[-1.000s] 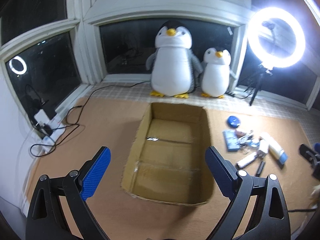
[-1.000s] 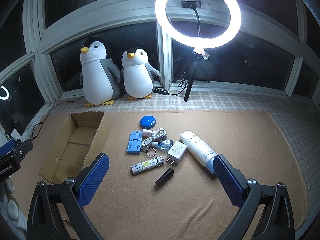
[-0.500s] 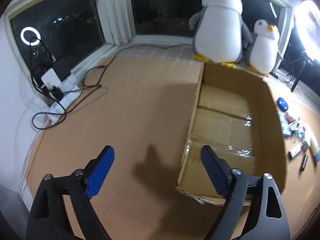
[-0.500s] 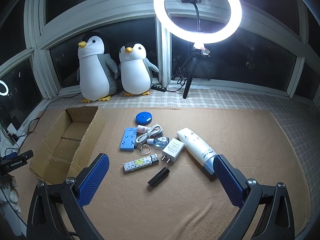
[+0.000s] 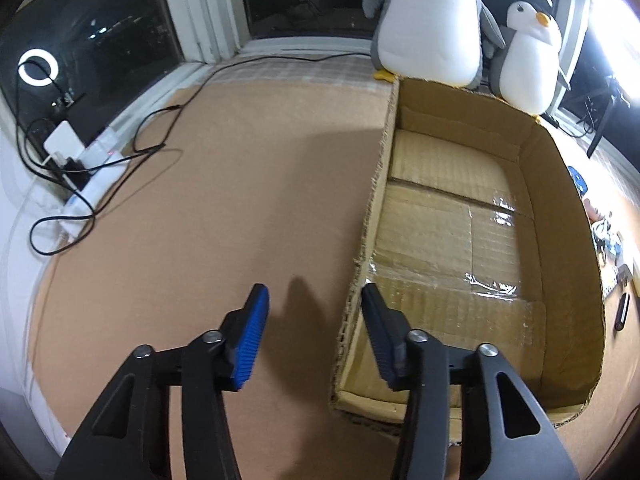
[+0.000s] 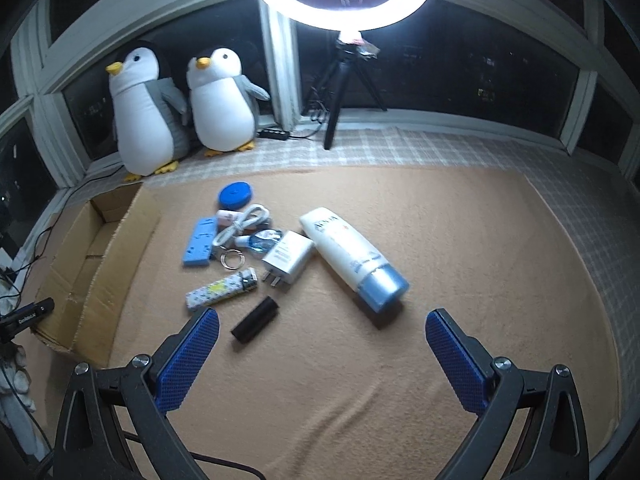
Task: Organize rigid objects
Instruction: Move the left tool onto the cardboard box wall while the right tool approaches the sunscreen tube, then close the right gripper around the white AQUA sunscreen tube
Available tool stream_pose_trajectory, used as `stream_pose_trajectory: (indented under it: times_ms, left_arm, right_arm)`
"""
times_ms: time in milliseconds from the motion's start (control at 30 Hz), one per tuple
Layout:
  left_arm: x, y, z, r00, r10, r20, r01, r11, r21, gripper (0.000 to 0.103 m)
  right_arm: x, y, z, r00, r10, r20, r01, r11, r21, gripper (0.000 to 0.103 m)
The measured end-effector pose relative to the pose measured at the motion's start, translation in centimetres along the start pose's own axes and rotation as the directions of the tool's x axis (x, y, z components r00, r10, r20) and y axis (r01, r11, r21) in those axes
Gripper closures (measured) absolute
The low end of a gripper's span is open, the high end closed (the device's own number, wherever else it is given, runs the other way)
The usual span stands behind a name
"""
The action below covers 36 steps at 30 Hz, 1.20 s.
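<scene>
The left gripper (image 5: 314, 330) has its fingers narrowed but apart, straddling the near left wall of the box (image 5: 378, 200) — one finger outside, one inside, holding nothing yet. The right gripper (image 6: 322, 346) hangs with fingers spread wide and empty over the mat (image 6: 460, 240), near the clutter.

The things to sort lie just right of the box: a tube (image 6: 352, 258), a charger (image 6: 286, 258), a lighter (image 6: 220, 289), a black stick (image 6: 255, 319), a blue stand (image 6: 199, 241), a coiled cable (image 6: 244, 222), a small bottle (image 6: 262, 240), a key ring (image 6: 232, 259) and a blue disc (image 6: 235, 194).

All look light. The tube is probably smooth and rounded — best taken across its middle, not the cap. The charger should be gripped on its flat sides, clear of the prongs. The stick and lighter lie low and may roll; pinch them across their width. The cardboard wall will likely flex if clamped.
</scene>
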<state>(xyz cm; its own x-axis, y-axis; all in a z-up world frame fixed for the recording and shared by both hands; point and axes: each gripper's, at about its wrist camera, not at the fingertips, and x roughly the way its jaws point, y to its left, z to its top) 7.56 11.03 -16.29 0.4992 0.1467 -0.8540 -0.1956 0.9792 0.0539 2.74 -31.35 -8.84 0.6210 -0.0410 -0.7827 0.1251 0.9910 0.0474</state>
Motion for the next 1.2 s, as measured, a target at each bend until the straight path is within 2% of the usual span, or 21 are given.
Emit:
stream_pose_trajectory:
  times_ms: [200,367,633,900,1033,1200]
  left_arm:
    - [1.1,-0.4,-0.2,0.999,-0.019,-0.031,0.019,1.0,0.008,0.068]
    - [1.5,-0.7,-0.6,0.999,-0.026,-0.038,0.027,1.0,0.015,0.073]
    - [1.6,-0.8,-0.6,0.999,-0.033,-0.024,0.033,0.999,0.033,0.074]
    - [1.4,-1.4,-0.8,1.0,0.0,-0.014,0.001,0.998,0.065,0.074]
    - [1.4,-1.5,-0.8,1.0,0.008,-0.012,-0.007,0.998,0.067,0.074]
    - [1.4,-1.7,-0.7,1.0,0.019,-0.016,-0.018,0.998,0.068,0.074]
  right_arm:
    - [0.8,-2.6,-0.2,1.0,-0.008,-0.03,0.01,0.998,0.061,0.004]
    - [1.4,-3.2,0.0,0.999,-0.009,-0.038,0.01,0.999,0.046,0.011]
    - [3.0,-3.8,1.1,0.999,0.04,-0.032,-0.042,0.998,-0.045,0.013]
    - [6.4,-5.2,2.8,0.994,0.087,-0.068,-0.094,0.99,-0.103,0.021]
    - [8.8,-5.2,3.3,0.987,0.109,-0.12,-0.127,0.98,-0.155,0.034]
    - [10.5,-4.8,3.4,0.98,0.142,-0.139,-0.168,0.965,-0.201,0.036]
